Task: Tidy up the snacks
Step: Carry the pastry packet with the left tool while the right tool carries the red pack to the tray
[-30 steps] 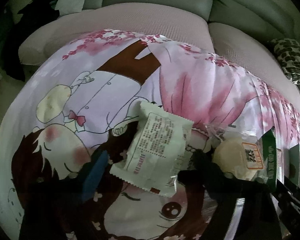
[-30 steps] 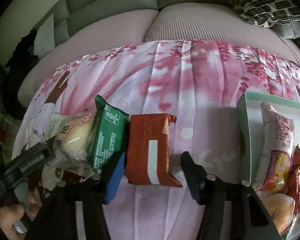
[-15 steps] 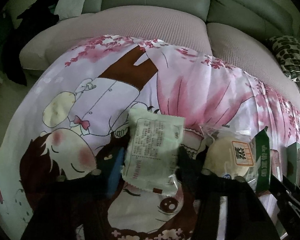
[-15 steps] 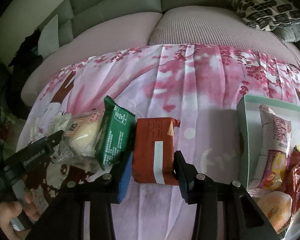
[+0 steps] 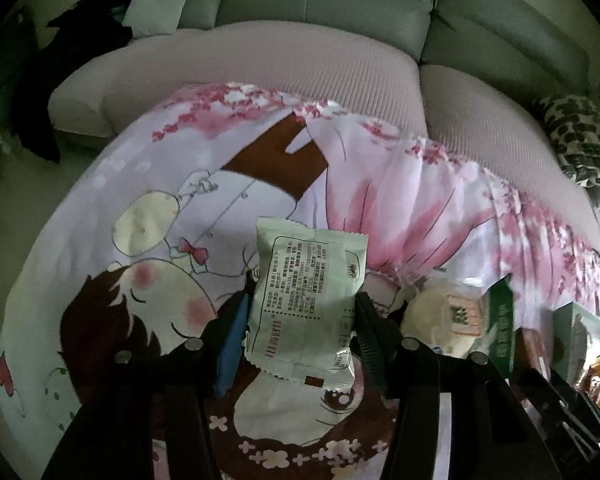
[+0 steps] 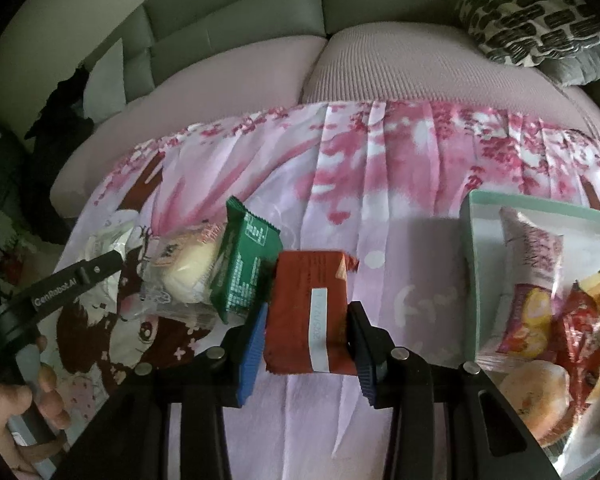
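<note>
Two packets gripped above the printed cloth point(image 6: 380, 208).
Left gripper point(image 5: 300, 316) pinches the pale packet point(image 5: 306, 308); right gripper point(image 6: 306, 326) pinches the orange packet point(image 6: 310, 312). Lift level, clear the tray point(image 6: 470, 264) rim before releasing.

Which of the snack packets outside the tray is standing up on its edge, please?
The green packet, propped upright between the bun in clear wrap and the red packet held in the right gripper's fingers.
</note>
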Tool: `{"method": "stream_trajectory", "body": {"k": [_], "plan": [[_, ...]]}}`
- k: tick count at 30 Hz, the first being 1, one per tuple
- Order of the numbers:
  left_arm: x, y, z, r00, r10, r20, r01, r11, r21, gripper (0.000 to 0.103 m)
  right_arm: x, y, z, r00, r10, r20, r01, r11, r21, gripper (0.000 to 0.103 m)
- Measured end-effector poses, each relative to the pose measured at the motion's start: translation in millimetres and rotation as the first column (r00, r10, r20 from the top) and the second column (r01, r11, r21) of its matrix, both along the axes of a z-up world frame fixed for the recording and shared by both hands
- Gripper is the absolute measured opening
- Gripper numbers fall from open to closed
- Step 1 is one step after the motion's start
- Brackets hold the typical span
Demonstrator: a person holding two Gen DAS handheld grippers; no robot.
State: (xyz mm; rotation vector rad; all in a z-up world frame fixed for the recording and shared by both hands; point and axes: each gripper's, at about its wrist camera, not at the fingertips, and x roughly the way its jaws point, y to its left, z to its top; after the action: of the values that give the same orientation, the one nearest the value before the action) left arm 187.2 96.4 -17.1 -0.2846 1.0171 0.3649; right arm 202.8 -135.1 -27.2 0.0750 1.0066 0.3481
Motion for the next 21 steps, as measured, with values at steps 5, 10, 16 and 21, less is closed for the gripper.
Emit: {"method": "stream_trajectory", "body": {"k": [5, 10, 16, 21], "plan": [[-4.5, -1.2, 15.2, 1.000, -0.003, 0.027, 0.003, 1.000, 0.002, 0.054, -5.0, -4.8, 8.3, 1.000, -0.009, 0.017, 0.009, 1.000, 0.005, 0.043], [-8.3, -4.1, 29.5, 0.998, -0.007, 0.056, 0.006, 1.000, 0.006, 0.054, -12.4, -15.5, 21.5, 0.999, -0.032, 0.041, 0.030, 0.999, 0.037, 0.043], [-9.3, -24.7, 51.7, 0.991, -0.069, 0.113, 0.070, 0.998, -0.005, 0.054, -25.8, -37.5, 52.7, 0.989, -0.086, 0.118, 0.078, 0.995, 0.065, 0.043], [-5.6, -53.7, 67.6, 0.974, -0.149, 0.169, 0.158, 0.987, -0.037, 0.054, -34.9, -64.1, 69.3, 0.976, -0.155, 0.155, 0.145, 0.987, 0.076, 0.043]]}}
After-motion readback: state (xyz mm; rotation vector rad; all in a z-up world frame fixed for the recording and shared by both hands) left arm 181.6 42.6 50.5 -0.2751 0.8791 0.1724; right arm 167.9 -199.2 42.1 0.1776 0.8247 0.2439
